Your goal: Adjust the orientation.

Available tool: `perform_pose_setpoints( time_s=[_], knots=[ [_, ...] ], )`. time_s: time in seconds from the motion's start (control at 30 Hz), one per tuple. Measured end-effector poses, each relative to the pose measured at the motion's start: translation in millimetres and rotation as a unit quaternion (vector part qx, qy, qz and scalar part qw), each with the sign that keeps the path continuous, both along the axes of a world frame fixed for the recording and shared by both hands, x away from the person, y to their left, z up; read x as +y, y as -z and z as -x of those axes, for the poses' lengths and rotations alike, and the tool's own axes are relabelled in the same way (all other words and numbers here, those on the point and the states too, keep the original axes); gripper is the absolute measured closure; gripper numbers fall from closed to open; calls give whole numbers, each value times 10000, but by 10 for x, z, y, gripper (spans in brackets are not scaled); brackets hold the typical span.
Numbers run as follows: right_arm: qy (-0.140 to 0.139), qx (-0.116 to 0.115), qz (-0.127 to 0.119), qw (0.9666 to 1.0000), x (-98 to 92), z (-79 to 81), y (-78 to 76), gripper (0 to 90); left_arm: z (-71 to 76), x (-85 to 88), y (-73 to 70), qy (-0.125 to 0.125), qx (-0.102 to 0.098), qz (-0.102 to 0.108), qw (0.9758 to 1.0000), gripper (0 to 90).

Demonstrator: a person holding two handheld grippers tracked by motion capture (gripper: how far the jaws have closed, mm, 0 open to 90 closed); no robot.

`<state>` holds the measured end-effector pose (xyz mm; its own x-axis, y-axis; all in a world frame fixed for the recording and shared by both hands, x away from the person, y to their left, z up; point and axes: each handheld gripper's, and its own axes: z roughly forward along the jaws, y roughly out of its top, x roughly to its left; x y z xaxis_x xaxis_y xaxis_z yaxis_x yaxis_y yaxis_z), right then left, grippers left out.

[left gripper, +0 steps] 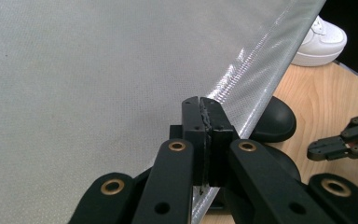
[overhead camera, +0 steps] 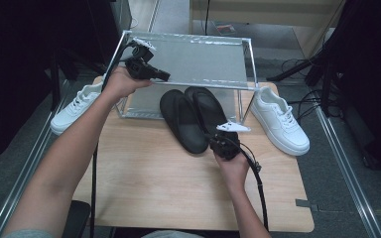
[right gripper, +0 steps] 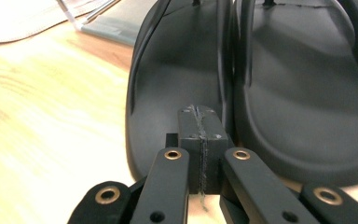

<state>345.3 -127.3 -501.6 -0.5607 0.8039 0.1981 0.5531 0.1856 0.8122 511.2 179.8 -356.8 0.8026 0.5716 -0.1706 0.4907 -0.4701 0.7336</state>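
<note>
Light wood table (overhead camera: 144, 183) on grey floor (overhead camera: 337, 198); dark surroundings; cables (overhead camera: 302, 64) beyond.

Two matte black sandals (overhead camera: 194, 116) lie on the pale wood-grain counter (overhead camera: 144, 183); white sneakers (overhead camera: 279, 119) at its left and right edges; silvery mesh rack (overhead camera: 198, 59).

The left forearm reaches far forward and up, its hand raising the left tool (overhead camera: 161, 76) with jaws pressed together. The right forearm is bent in short and low, its hand gripping the right tool (overhead camera: 220, 140), whose jaws also meet flat, nothing between them.
</note>
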Motion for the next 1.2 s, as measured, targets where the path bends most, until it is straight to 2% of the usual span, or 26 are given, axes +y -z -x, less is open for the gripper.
perform_pose_setpoints(
  time_s=[0.07,0.13,0.33,0.37,0.67,0.9,1.2],
  knots=[
    [-13,-70,-13,10000,-34,115,34,900,3,-1,1,-6,-8,-3,10000,900],
    [-54,-15,9,10000,-39,176,81,900,3,-3,-1,-8,-15,-13,10000,900],
    [-143,117,58,9998,-59,236,224,900,4,-8,-3,-39,13,-8,10000,900],
    [-156,178,73,9997,-63,238,270,900,3,-7,-3,-35,13,-8,10000,900],
    [-175,264,296,9991,-23,164,410,900,8,1,8,-46,14,49,10000,900],
    [-199,301,250,9990,-2,135,420,900,9,15,23,-52,13,119,9999,900],
    [-265,316,191,9990,104,106,431,900,10,6,19,-65,13,96,9999,900]
  ],
)
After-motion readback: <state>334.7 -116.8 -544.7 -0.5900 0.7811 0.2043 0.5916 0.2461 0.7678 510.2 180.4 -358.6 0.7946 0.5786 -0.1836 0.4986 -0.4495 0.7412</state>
